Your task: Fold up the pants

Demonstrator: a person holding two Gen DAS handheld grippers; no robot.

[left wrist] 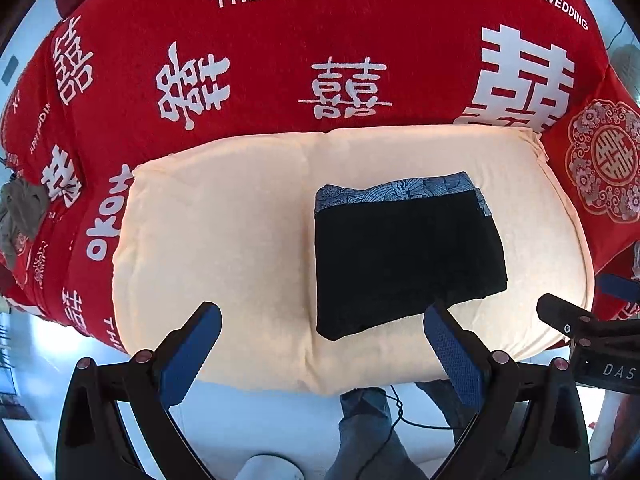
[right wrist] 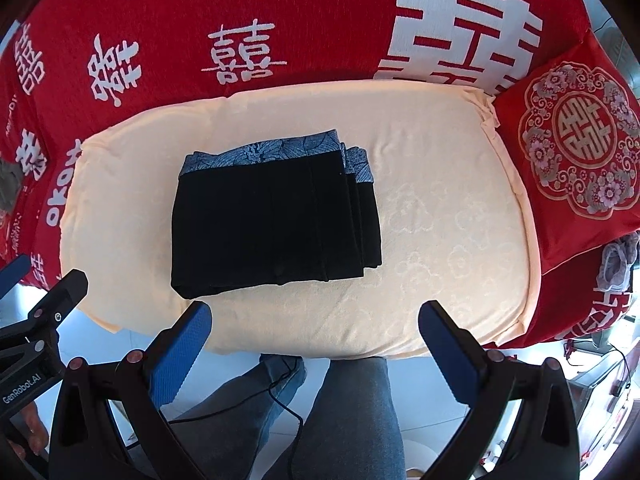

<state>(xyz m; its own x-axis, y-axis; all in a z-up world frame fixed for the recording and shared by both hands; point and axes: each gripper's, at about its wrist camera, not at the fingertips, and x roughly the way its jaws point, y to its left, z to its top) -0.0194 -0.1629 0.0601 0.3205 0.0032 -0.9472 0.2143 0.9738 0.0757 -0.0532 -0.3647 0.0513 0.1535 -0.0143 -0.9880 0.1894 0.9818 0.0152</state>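
Observation:
The black pants (left wrist: 404,258) lie folded into a compact rectangle on a cream cushion (left wrist: 224,240), with a blue patterned waistband along the far edge. They also show in the right wrist view (right wrist: 272,220), stacked in several layers. My left gripper (left wrist: 324,320) is open and empty, held above the cushion's near edge, its right finger close to the pants' near edge. My right gripper (right wrist: 316,316) is open and empty, just in front of the pants. The right gripper's body shows at the right of the left wrist view (left wrist: 580,320).
The cream cushion (right wrist: 440,240) rests on a sofa under a red cover with white lettering (left wrist: 320,40). A red embroidered pillow (right wrist: 576,152) lies to the right. Grey cloth (left wrist: 20,212) lies at the far left. The person's legs (right wrist: 344,420) and a black cable are below.

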